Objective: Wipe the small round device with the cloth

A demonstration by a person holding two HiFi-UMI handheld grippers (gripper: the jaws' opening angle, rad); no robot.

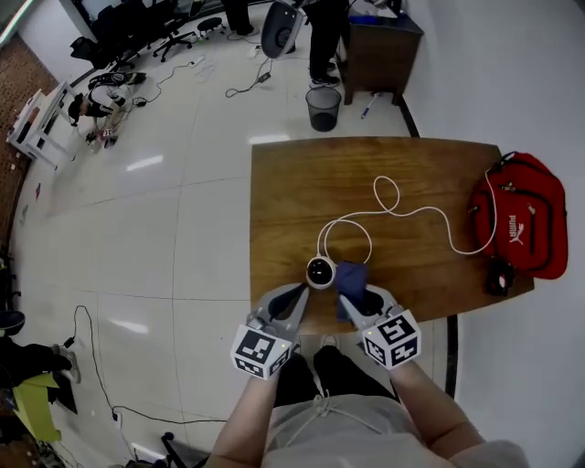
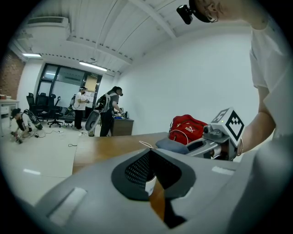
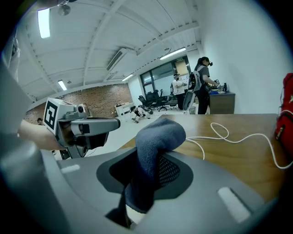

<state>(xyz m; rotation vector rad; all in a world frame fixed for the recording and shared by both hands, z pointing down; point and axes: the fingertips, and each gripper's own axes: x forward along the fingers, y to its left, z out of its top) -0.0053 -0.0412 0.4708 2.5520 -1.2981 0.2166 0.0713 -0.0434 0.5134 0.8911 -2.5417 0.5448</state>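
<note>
One wooden table [image 1: 411, 174] fills the middle, its top open from nine to twelve o'clock, with a red bag [image 1: 521, 219] crowding the three o'clock edge. The left gripper [image 1: 301, 292] has its jaws pressed together on nothing I can make out. The right gripper [image 1: 362, 298] pinches the soft, limp cloth [image 1: 352, 277]. A white cable [image 1: 420, 212] tethers the small round device [image 1: 320, 272], which sits by the six o'clock edge just beside the cloth. It looks light, smooth and apt to skid, so it is best steadied at its side.

Showed a wooden table [image 1: 292, 183] on a pale glossy floor [image 1: 137, 238]. Held a black bin [image 1: 323, 108], a dark cabinet [image 1: 379, 57] and office chairs [image 1: 151, 23] beyond, under strip lights [image 3: 44, 22].
</note>
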